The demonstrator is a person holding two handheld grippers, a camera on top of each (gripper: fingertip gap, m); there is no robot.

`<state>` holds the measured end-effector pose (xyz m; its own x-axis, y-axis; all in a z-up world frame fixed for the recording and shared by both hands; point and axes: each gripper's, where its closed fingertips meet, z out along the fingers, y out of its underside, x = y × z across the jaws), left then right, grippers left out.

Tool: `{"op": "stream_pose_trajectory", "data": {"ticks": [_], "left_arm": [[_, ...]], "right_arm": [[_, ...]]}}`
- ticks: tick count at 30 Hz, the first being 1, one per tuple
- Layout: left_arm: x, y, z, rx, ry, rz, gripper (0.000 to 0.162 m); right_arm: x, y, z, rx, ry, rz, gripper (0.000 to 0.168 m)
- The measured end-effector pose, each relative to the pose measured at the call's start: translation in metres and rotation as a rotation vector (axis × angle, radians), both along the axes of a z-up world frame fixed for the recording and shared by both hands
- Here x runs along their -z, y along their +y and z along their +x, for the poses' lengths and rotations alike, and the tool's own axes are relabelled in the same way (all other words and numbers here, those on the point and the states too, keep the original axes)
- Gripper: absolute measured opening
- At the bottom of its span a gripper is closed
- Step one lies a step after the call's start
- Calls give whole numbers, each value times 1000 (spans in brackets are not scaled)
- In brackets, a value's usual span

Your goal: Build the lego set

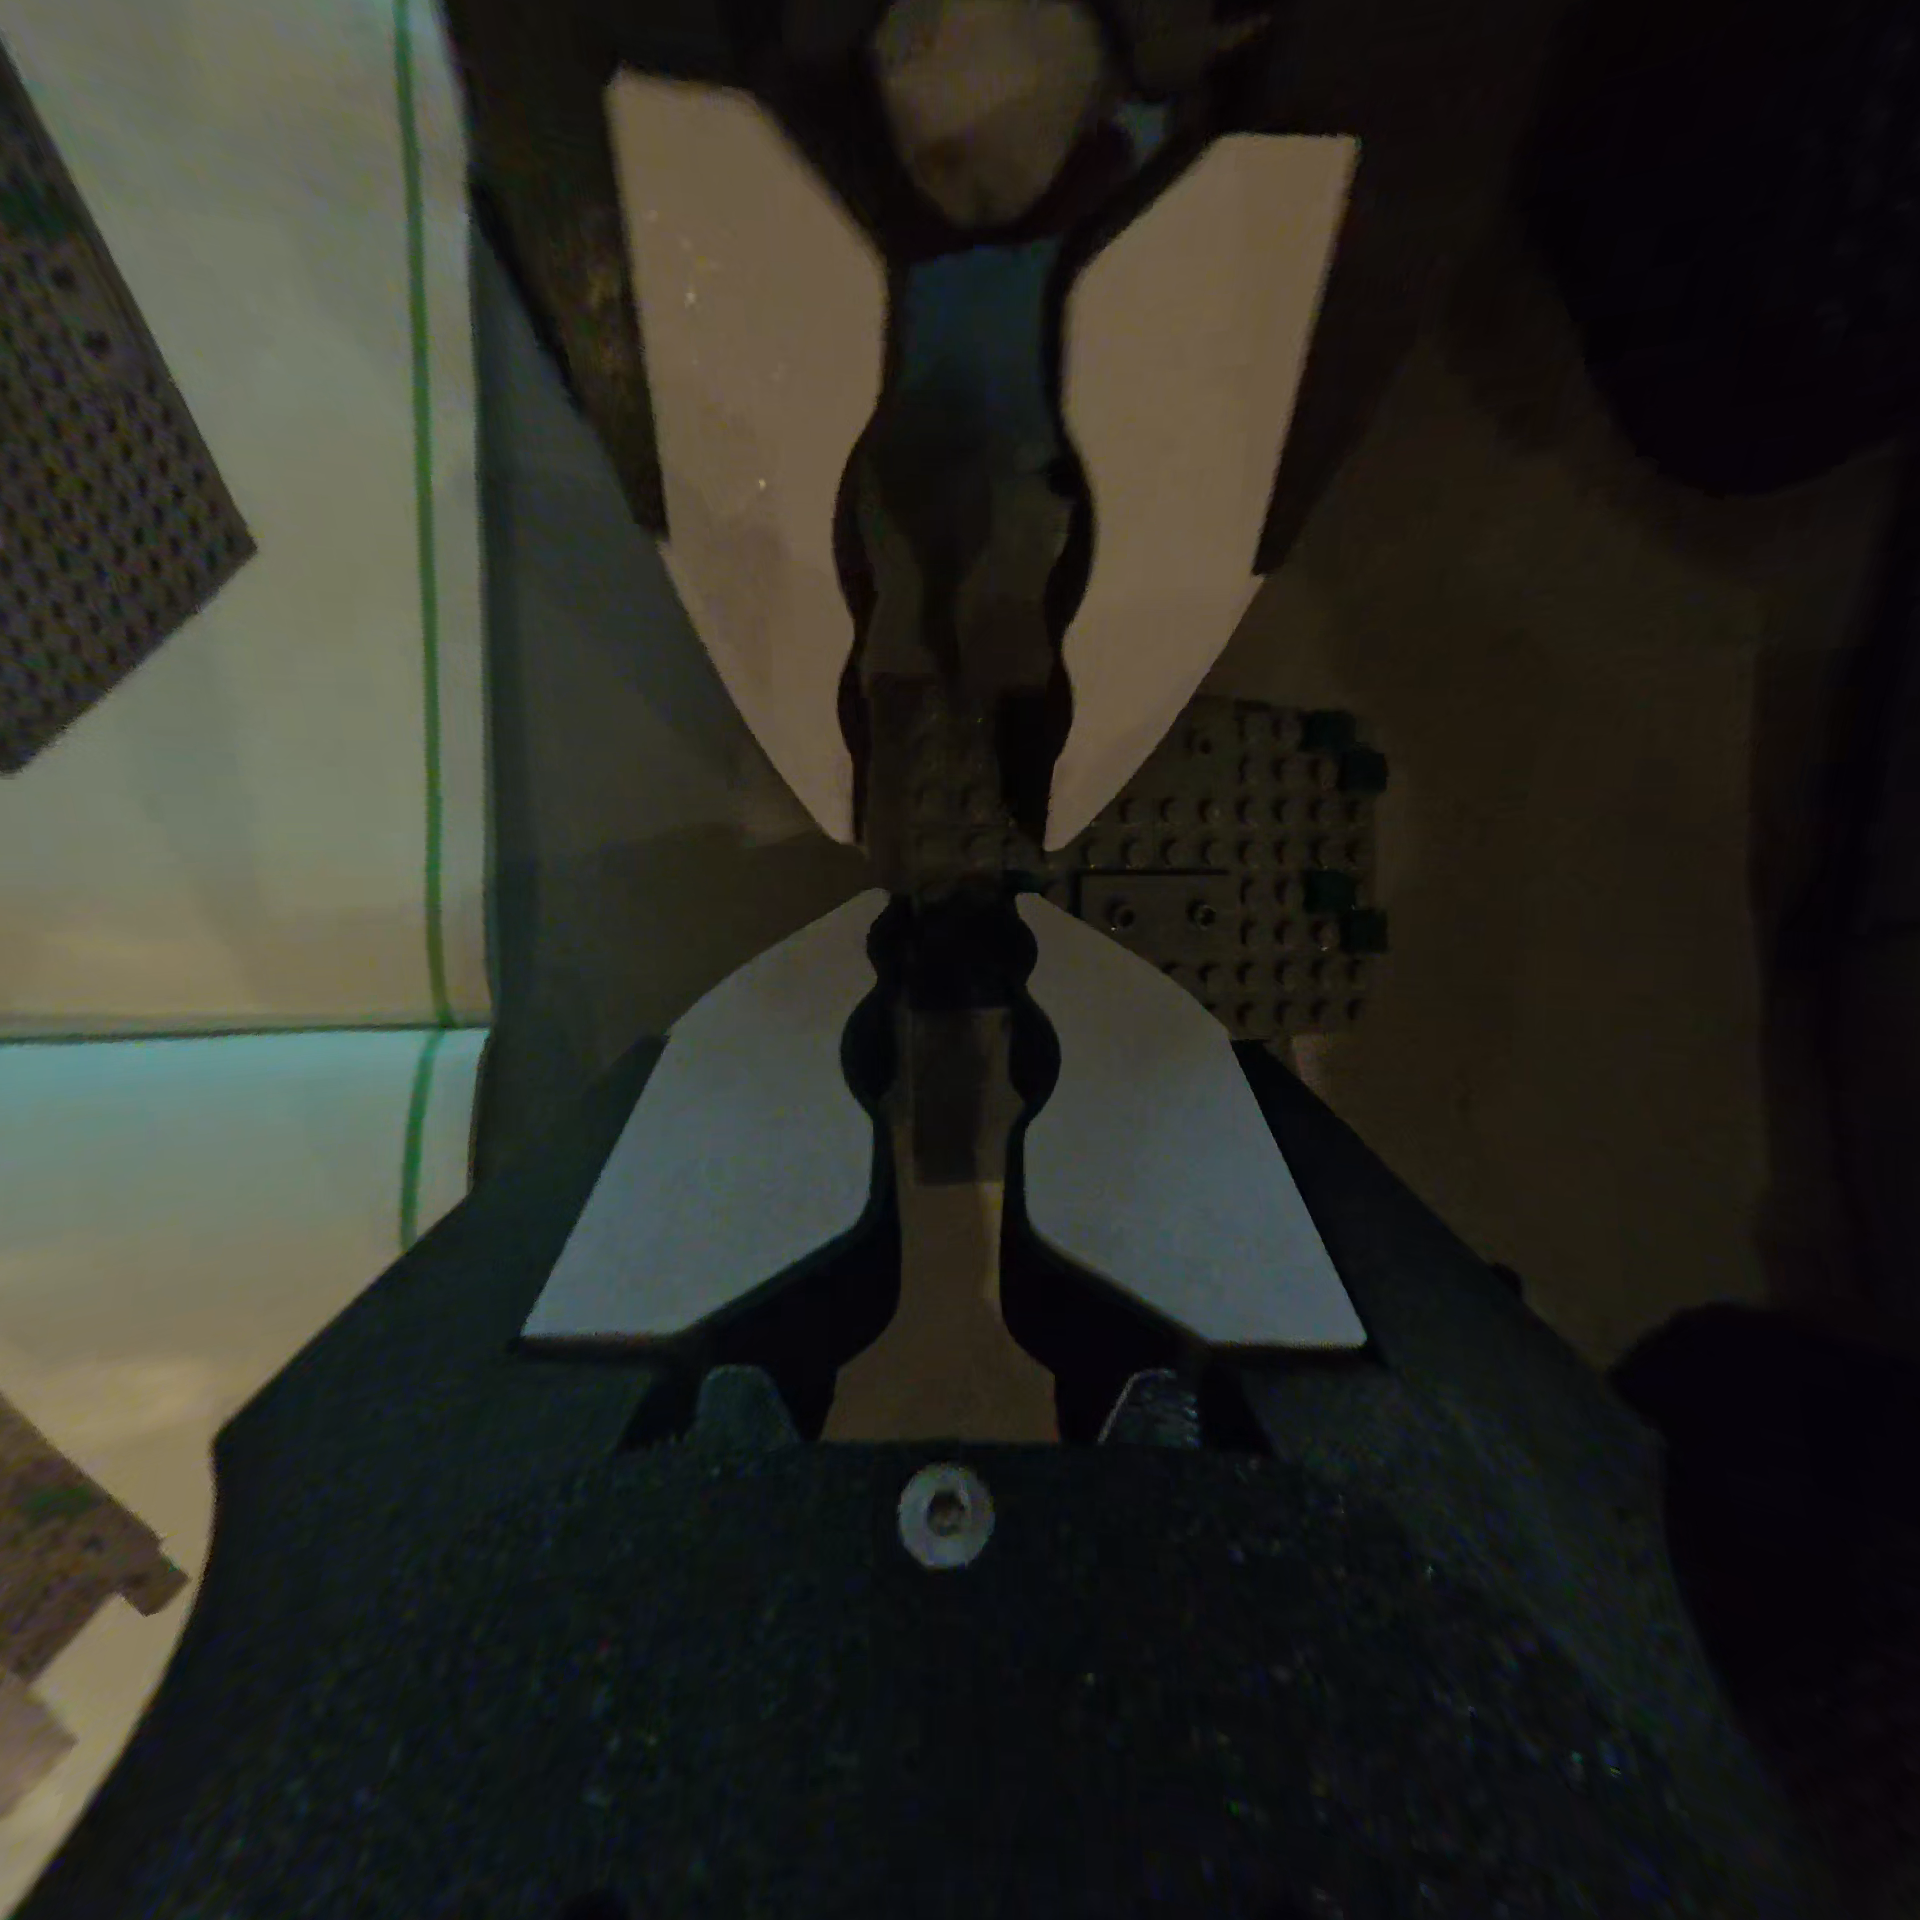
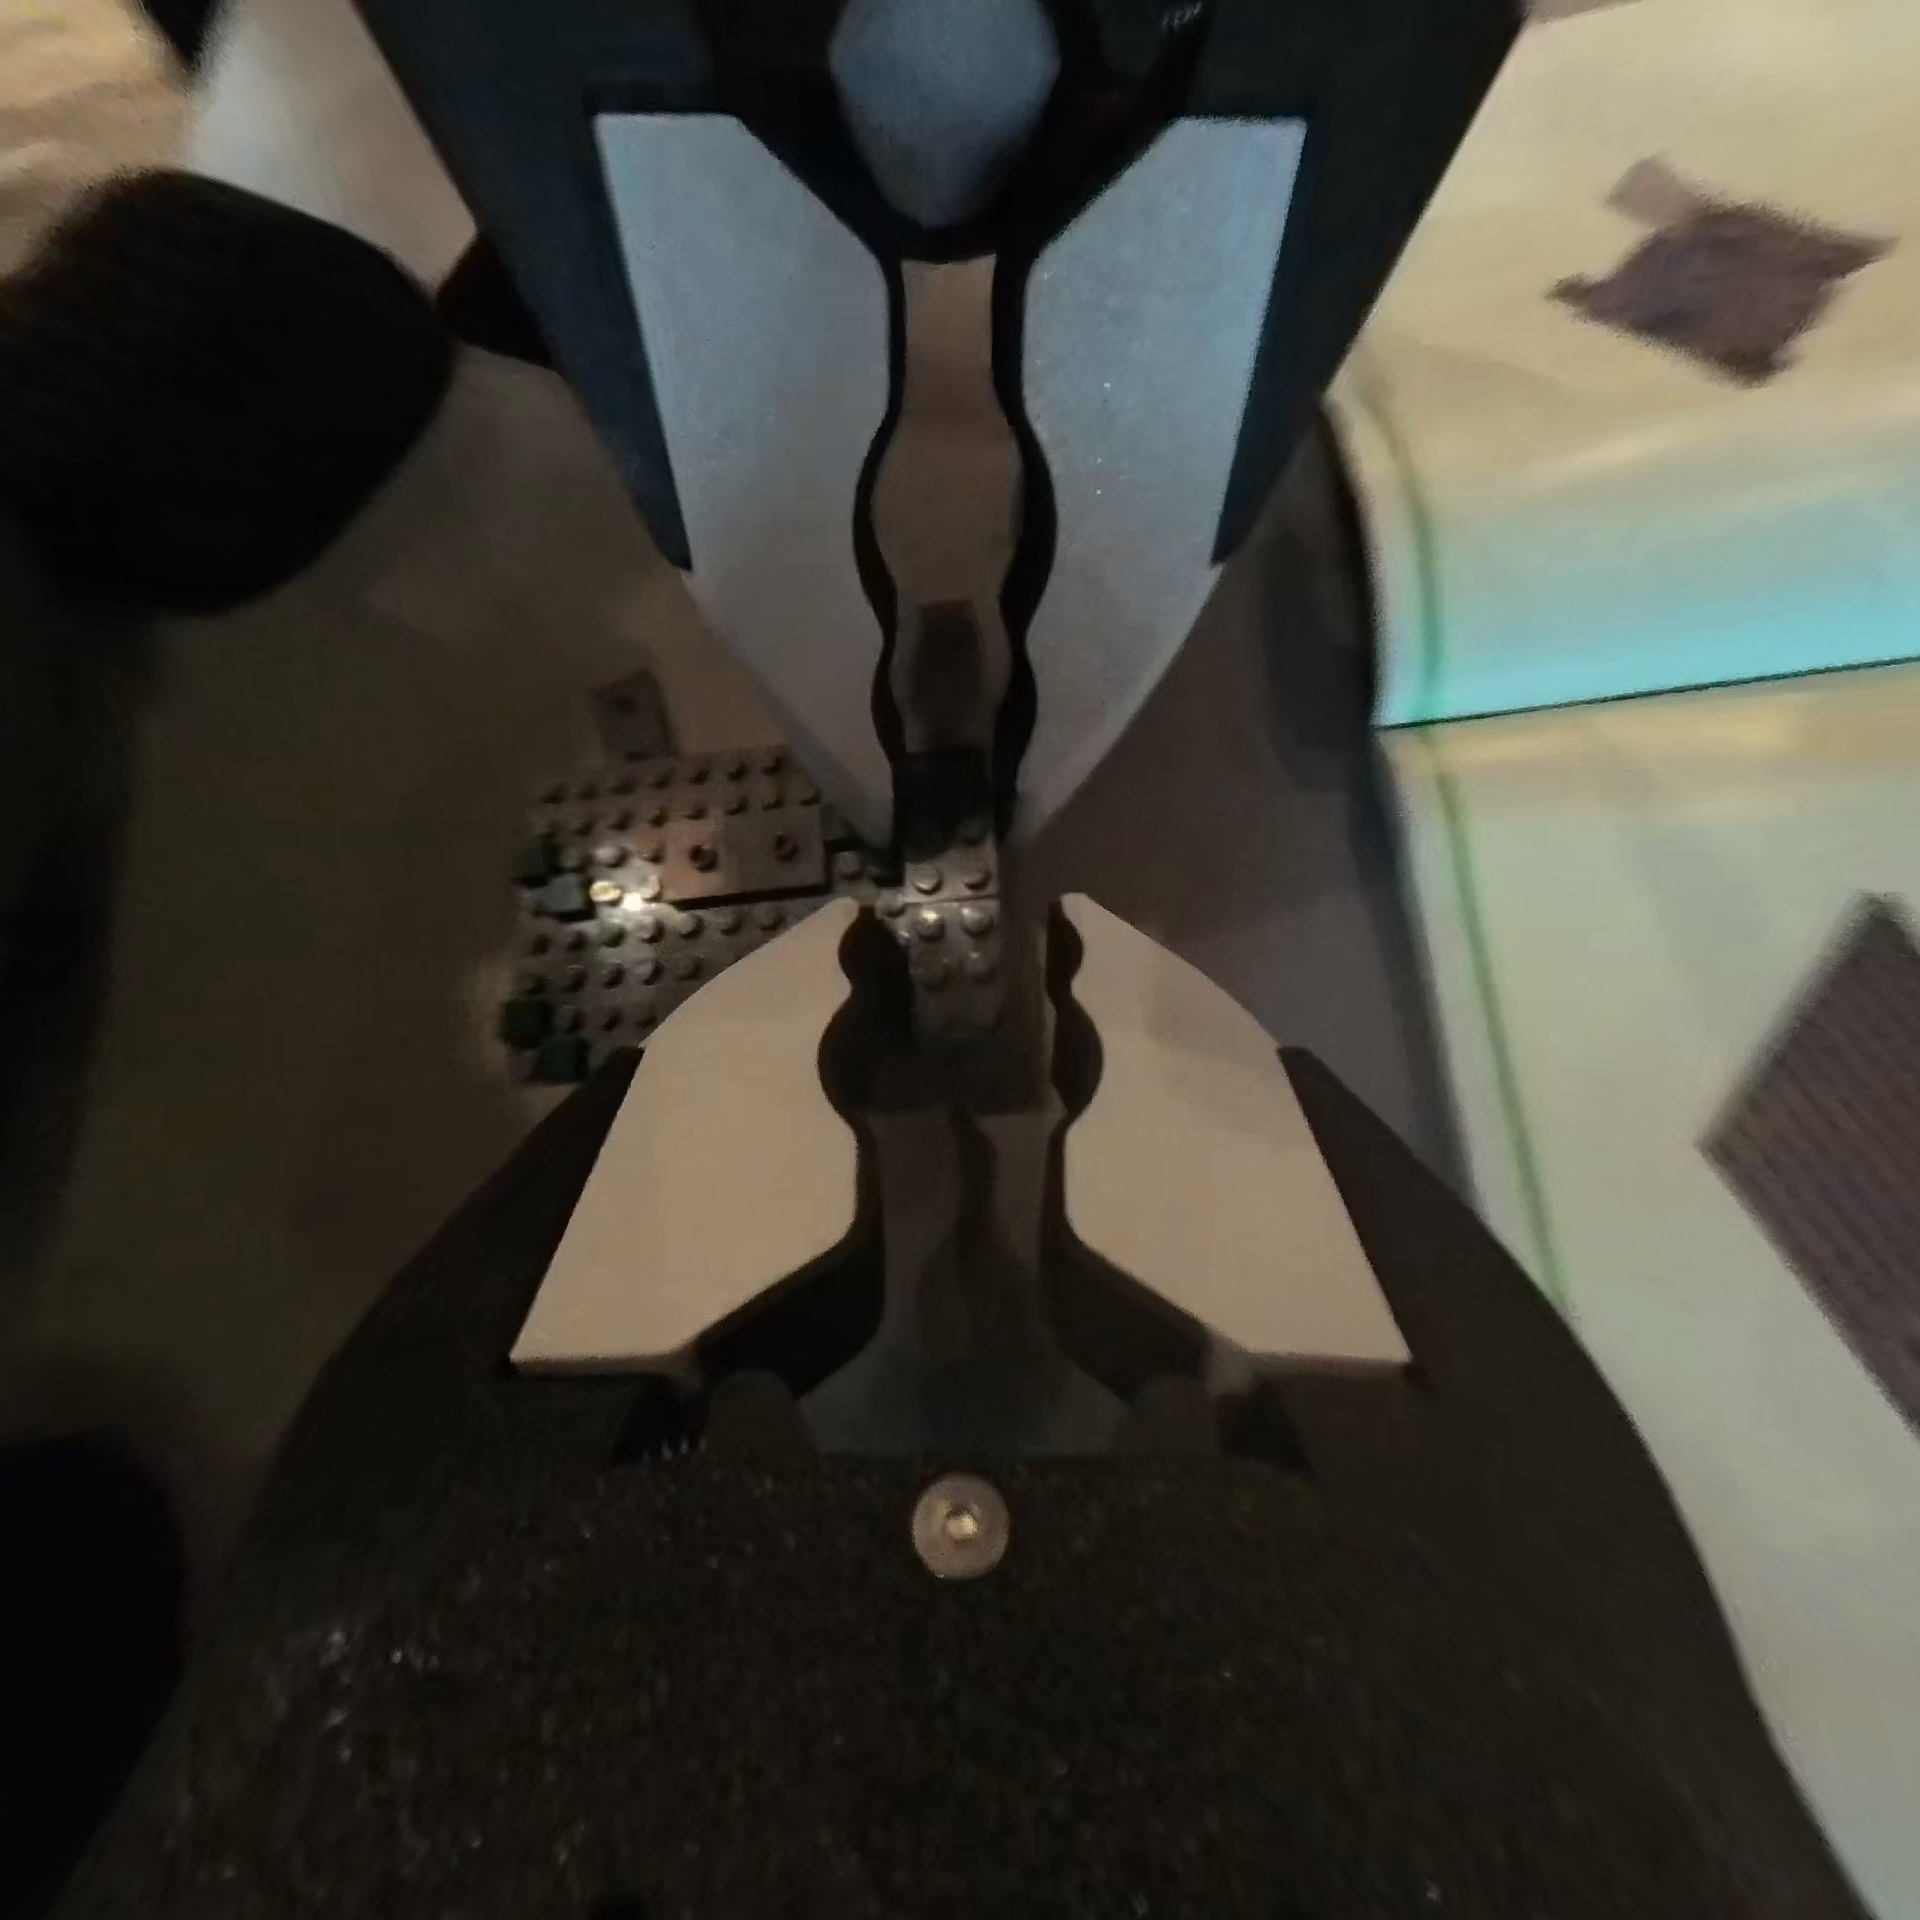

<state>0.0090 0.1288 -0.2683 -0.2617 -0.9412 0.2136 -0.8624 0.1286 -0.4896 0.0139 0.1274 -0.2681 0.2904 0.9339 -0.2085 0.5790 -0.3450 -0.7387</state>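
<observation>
Item, left wrist view: left tool (image 1: 951, 883) clamped on the near end of a narrow studded grey plate (image 1: 940, 790), with the right tool (image 1: 951, 831) meeting it tip to tip from the far side; a wider studded lego build (image 1: 1247, 883) lies just beside on the dim worktop (image 1: 1507, 831). Right wrist view: right tool (image 2: 951, 914) likewise clamped on the narrow studded grey plate (image 2: 951, 925), the lego build (image 2: 644, 904) to its left. Handling, judged: light, rigid, smooth-edged plastic, apt to slip or pivot; best gripped across the long edges.

Studded plate (image 1: 1278, 883) on table (image 1: 208, 727), right of strip (image 1: 940, 800); perforated board (image 1: 94, 499) far left.
</observation>
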Motion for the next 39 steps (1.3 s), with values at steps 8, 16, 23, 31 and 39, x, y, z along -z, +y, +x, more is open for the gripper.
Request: {"op": "stream_pose_trajectory", "data": {"ticks": [8,16,23,31,39], "left_arm": [[-23,-19,5,157,-35,129,17],[-61,-40,9,284,-98,238,16],[-76,-47,3,180,-252,183,35],[-13,-40,-63,-213,-121,127,29],[17,-59,-66,-324,-49,123,28]], "right_arm": [[-27,-32,1,-102,166,-470,33],[-58,-64,-4,-130,309,-895,26],[-56,-76,1,-54,338,-916,16],[-52,-70,43,72,392,-867,15],[-45,-67,39,87,388,-861,16]]}}
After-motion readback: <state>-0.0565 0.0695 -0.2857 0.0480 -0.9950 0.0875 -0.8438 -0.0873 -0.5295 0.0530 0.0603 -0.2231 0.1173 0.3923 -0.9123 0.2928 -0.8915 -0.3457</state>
